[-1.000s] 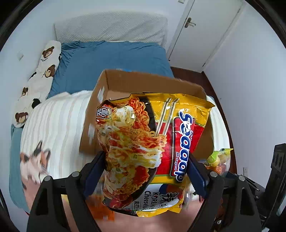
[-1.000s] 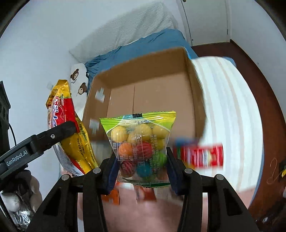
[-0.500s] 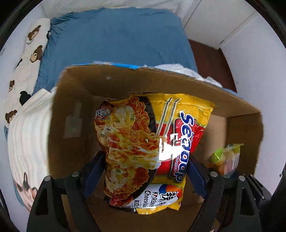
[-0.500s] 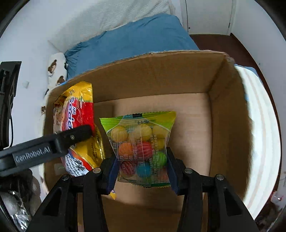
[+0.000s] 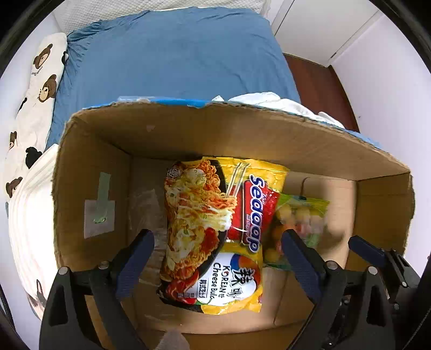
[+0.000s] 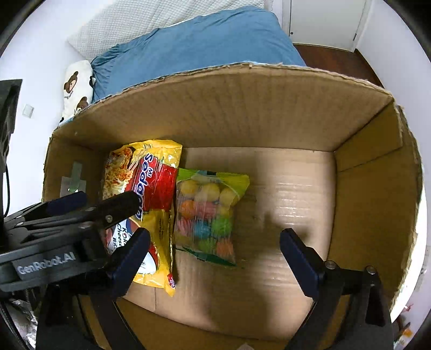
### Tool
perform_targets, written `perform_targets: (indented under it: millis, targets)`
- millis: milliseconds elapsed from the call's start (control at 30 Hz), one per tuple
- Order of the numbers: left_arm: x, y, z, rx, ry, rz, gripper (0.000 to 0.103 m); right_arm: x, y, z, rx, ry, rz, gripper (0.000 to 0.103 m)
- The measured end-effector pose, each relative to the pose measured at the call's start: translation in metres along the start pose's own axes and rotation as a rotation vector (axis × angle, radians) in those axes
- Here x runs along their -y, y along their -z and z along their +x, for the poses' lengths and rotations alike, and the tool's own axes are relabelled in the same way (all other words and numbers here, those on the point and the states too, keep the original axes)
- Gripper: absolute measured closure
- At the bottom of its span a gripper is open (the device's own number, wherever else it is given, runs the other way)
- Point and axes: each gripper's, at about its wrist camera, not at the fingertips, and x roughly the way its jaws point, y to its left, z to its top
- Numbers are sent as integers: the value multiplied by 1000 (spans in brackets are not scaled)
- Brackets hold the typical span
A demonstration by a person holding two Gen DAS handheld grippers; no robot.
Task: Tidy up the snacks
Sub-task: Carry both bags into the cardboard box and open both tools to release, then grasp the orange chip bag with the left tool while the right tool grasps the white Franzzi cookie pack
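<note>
- Two snack packs lay flat on the floor of the open cardboard box (image 6: 269,107), side by side and touching along their long edges.
- At the far left, a bear-print pillow (image 5: 40,80) ran along the wall beside the blue bedsheet (image 5: 175,53), and a striped white blanket (image 5: 29,215) lay against the box's left wall.
- A strip of tape and a pale label (image 5: 98,215) were stuck to the inside of that left wall.
- The left gripper (image 5: 216,258) pointed down into the box with its jaws opening; the noodle packet (image 5: 215,228) lay between the fingers (image 5: 134,255), but neither pad pressed on it.
- The noodle packet, yellow and red with a bowl of noodles printed on it, sat toward the left half of the box floor, clear of the left wall.
- Just right of it lay the bag of coloured candy balls (image 6: 207,212), its left edge possibly tucked slightly under the noodle packet; the overlap was hard to judge, and the bag was blurred in the left wrist view.
- The right gripper (image 6: 214,258) hovered over the candy bag with its jaws opening wide, both pads well clear of the bag and nothing held.
- To the right of the candy bag the box floor was bare cardboard up to the right wall.
- Beyond the box's right side, dark wooden floor (image 5: 323,88) and a white door (image 6: 323,21) showed.
</note>
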Motion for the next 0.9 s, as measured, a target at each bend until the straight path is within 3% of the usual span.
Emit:
perform_targets:
  millis: [233, 500, 900]
  targets:
    - [12, 35, -39, 104, -40, 24, 6, -9, 27, -34, 42, 30, -5, 4]
    - [6, 85, -85, 253, -94, 35, 6, -22, 72, -93, 150, 77, 1, 4]
    - [-13, 149, -136, 363, -86, 39, 6, -34, 129, -137, 246, 104, -9, 4]
